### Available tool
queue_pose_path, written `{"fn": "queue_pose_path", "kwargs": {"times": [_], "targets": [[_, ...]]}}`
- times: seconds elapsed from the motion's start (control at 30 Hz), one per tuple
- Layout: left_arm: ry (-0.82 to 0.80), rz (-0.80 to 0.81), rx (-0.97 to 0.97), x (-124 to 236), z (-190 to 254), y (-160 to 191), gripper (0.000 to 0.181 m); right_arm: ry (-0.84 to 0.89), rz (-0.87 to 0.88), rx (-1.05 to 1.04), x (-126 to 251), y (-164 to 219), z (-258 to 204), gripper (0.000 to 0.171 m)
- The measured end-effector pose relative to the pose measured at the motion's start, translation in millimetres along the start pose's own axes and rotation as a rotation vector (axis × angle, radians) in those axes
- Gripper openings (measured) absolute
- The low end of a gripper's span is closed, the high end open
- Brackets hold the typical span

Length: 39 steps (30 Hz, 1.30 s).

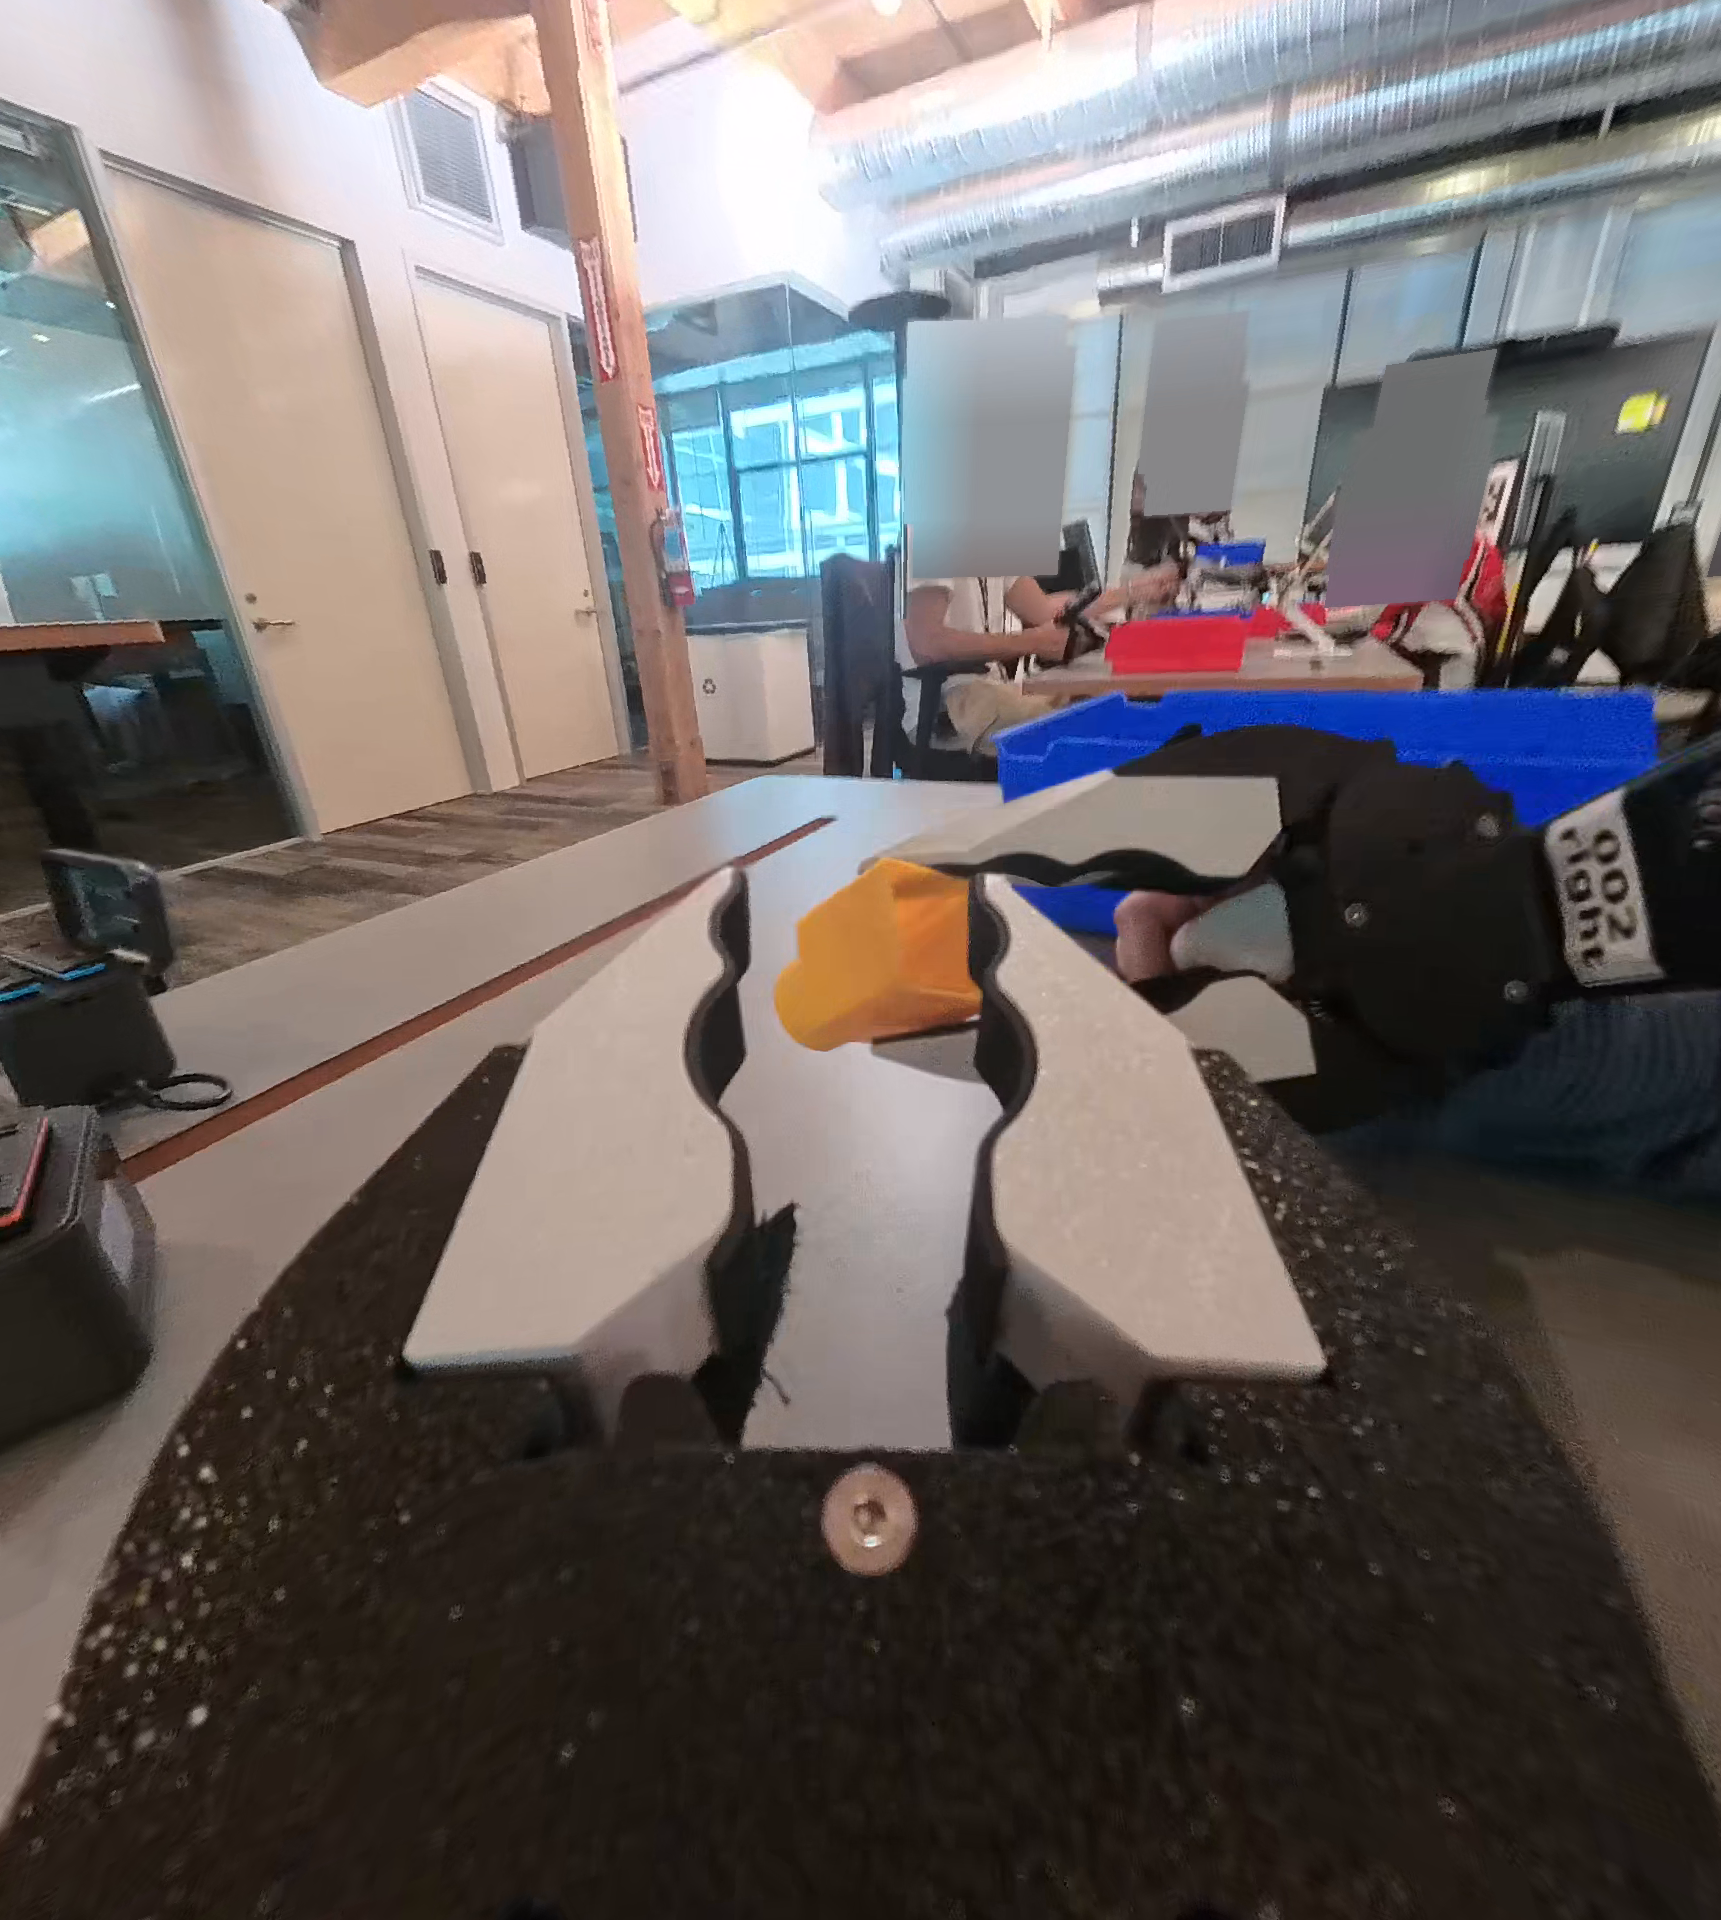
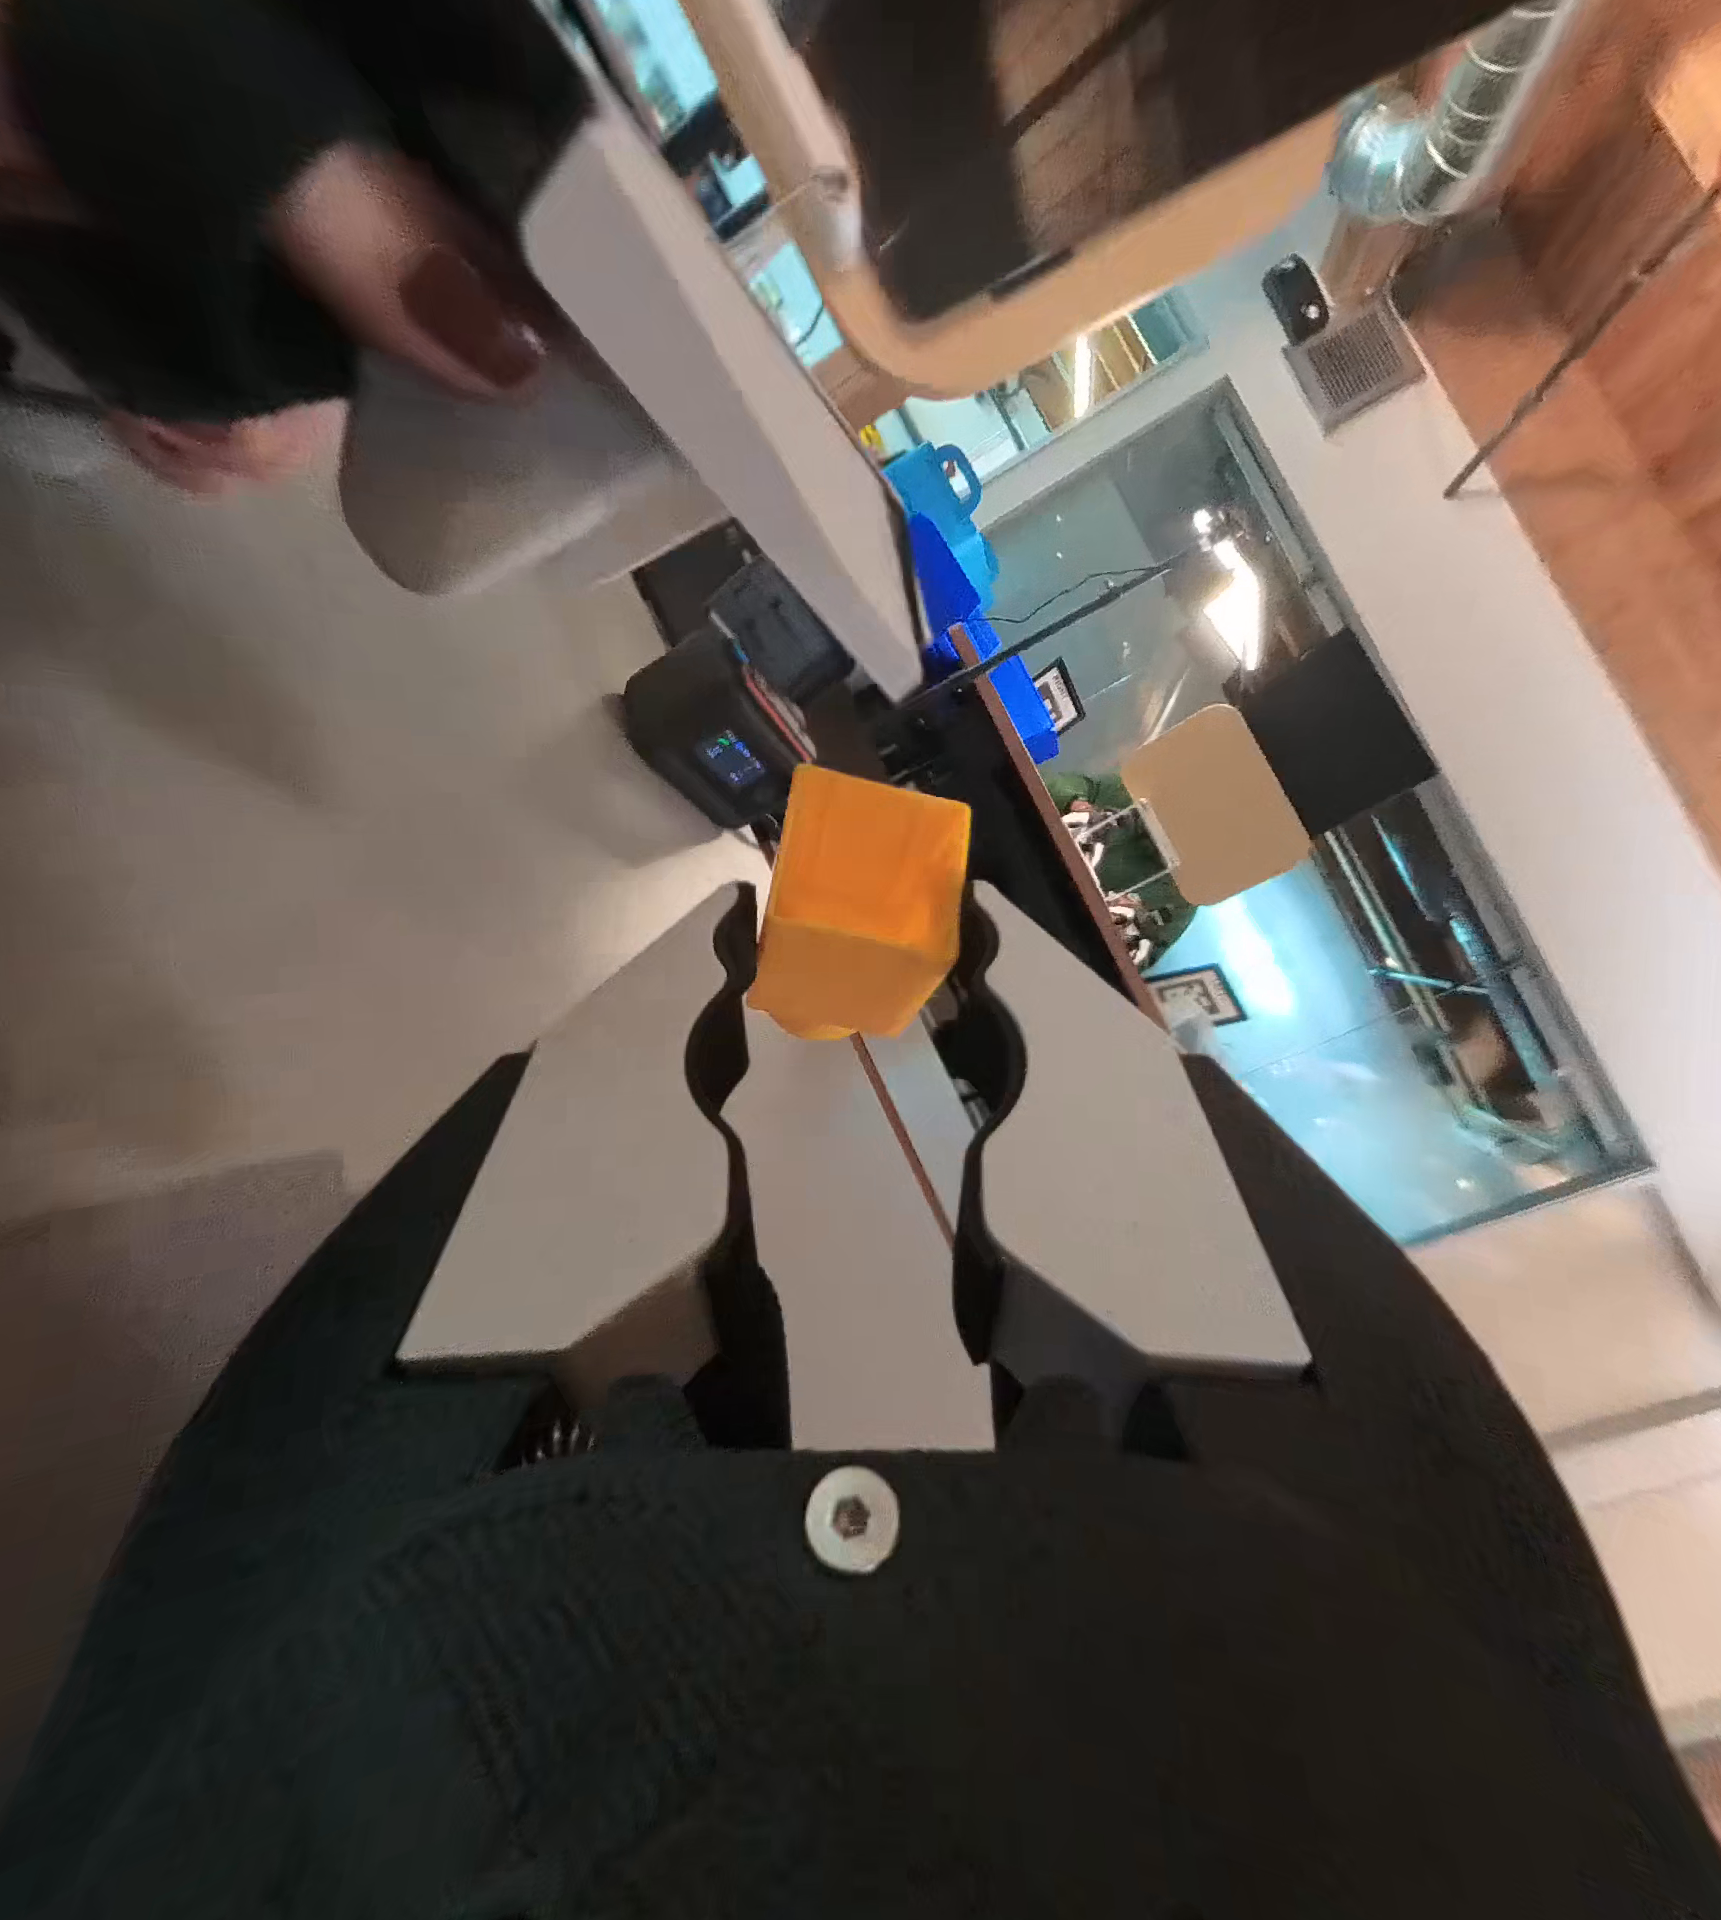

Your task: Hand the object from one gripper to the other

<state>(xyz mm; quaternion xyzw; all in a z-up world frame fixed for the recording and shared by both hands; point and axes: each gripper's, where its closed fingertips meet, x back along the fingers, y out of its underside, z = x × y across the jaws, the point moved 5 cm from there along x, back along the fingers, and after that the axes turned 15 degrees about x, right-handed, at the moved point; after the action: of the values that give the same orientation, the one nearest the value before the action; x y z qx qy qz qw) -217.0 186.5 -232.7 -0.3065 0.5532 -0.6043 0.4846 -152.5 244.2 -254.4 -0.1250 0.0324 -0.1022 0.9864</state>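
An orange block [image 1: 877, 971] is pinched between the tips of my right gripper [image 1: 887, 956], which comes in from the right, turned on its side and held by a hand. My left gripper [image 1: 861, 891] is open, and the block sits in the gap between its two grey fingers [image 1: 617, 1091], close to the right one. In the right wrist view the block [image 2: 861, 904] is clamped at my right gripper's [image 2: 861, 914] tips. A blurred grey finger [image 2: 721, 416] of the left gripper and a hand show at the upper left.
A grey table [image 1: 399, 997] lies below both grippers. A blue bin [image 1: 1375, 743] stands behind the right gripper. Two black battery cases [image 1: 14, 1288] [image 1: 45, 1023] sit at the table's left. People work at a far desk with a red bin [image 1: 1178, 639].
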Motion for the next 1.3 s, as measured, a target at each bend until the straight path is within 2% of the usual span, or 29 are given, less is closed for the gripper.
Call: {"fn": "queue_pose_path", "kwargs": {"times": [0.1, 0.17, 0.27, 0.4, 0.43, 0.5, 0.63, 0.67, 0.77, 0.8, 0.87, 0.97, 1.03, 1.1, 1.2, 1.27, 1.3], "targets": [[-0.014, -0.099, -0.076, -7.0, 4.7, 11.2, 0.038, -0.010, -0.014, 0.039, -2.0, -2.8, -3.9, 0.037], [-0.088, -0.177, -0.165, -11.3, 2.2, 20.1, 0.030, 0.001, -0.019, 0.058, -1.4, -2.6, -2.8, 0.037], [-0.140, -0.210, -0.263, -13.6, 3.9, 23.9, 0.017, 0.011, -0.029, 0.166, -0.7, -4.9, -5.2, 0.037], [-0.180, -0.212, -0.272, -12.8, 0.5, 23.6, 0.008, 0.034, -0.021, 0.307, -0.7, -15.2, -8.1, 0.037], [-0.193, -0.222, -0.269, -12.6, -1.6, 24.3, 0.001, 0.031, -0.006, 0.320, -0.4, -18.5, -9.7, 0.036], [-0.210, -0.222, -0.246, -12.8, -4.0, 22.3, 0.000, 0.054, 0.033, 0.295, 1.4, -24.2, -8.4, 0.037], [-0.159, -0.094, -0.047, -6.5, -7.7, 6.6, 0.000, 0.109, 0.110, 0.088, 7.3, -25.3, 8.4, 0.068], [-0.115, -0.058, 0.041, -4.0, -9.4, 3.8, 0.000, 0.116, 0.114, 0.045, 7.7, -22.4, 11.1, 0.074], [0.119, 0.118, 0.321, 6.9, -9.2, -12.4, 0.000, 0.099, 0.143, -0.105, 7.7, -16.9, 15.6, 0.078], [0.208, 0.178, 0.393, 11.6, -8.1, -18.9, 0.000, 0.058, 0.173, -0.191, 7.2, -17.8, 15.9, 0.076], [0.320, 0.261, 0.471, 19.2, -7.3, -27.3, 0.000, -0.130, 0.303, -0.496, 7.8, -26.4, 12.7, 0.065], [0.406, 0.224, 0.473, 18.8, -0.4, -25.8, 0.000, -0.373, 0.541, -0.978, 14.7, -34.7, 18.9, 0.056], [0.428, 0.170, 0.457, 13.9, 5.2, -20.6, 0.000, -0.452, 0.655, -1.183, 18.3, -32.9, 26.1, 0.055], [0.436, 0.129, 0.442, 9.6, 9.4, -15.9, 0.000, -0.465, 0.749, -1.294, 22.5, -31.7, 34.0, 0.053], [0.417, 0.074, 0.422, 4.8, 10.9, -9.8, 0.000, -0.446, 0.792, -1.356, 24.7, -29.2, 41.2, 0.049], [0.424, 0.050, 0.405, 3.2, 14.0, -7.5, 0.000, -0.425, 0.764, -1.346, 23.8, -25.0, 40.3, 0.031], [0.407, 0.034, 0.401, 1.6, 13.4, -5.4, 0.000, -0.415, 0.753, -1.334, 23.5, -23.4, 39.7, 0.031]]}}
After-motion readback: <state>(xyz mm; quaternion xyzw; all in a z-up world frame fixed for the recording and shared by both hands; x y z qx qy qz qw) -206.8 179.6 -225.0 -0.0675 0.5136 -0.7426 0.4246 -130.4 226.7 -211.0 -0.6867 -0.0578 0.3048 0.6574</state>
